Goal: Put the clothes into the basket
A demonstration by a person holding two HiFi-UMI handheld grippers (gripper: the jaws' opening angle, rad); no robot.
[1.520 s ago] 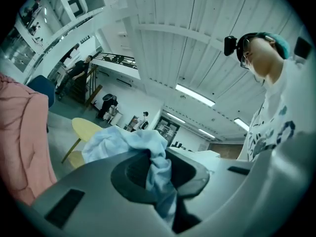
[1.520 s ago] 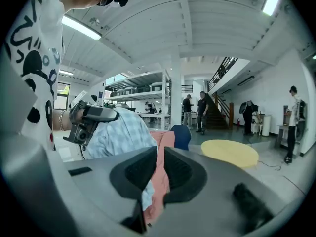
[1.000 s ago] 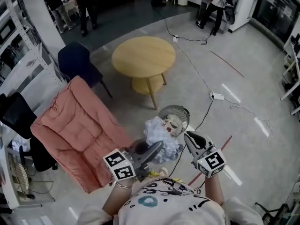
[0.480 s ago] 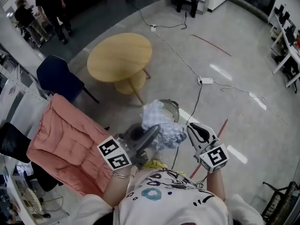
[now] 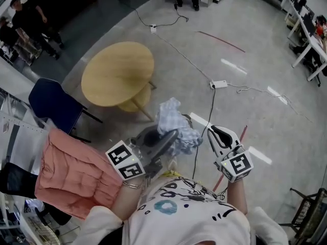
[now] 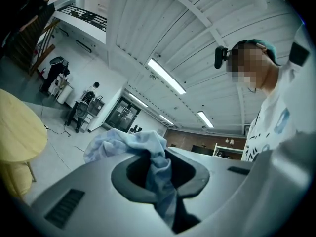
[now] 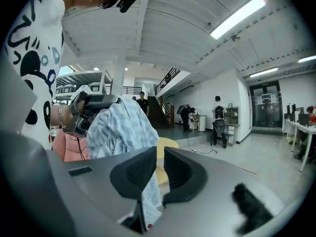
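Pale-blue checked cloth garment (image 5: pixel 173 122) now hangs higher, clenched in the left tool (image 5: pixel 170 137) after being lifted from beside the round wire basket (image 5: pixel 188 118), which barely shows behind it. The right tool (image 5: pixel 218 135), jaws almost together, carries nothing. The drop into the basket appears still to come.

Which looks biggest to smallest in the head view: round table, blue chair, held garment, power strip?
1. round table
2. blue chair and garment: about alike, and the garment is held nearer the camera, so unranked
3. power strip
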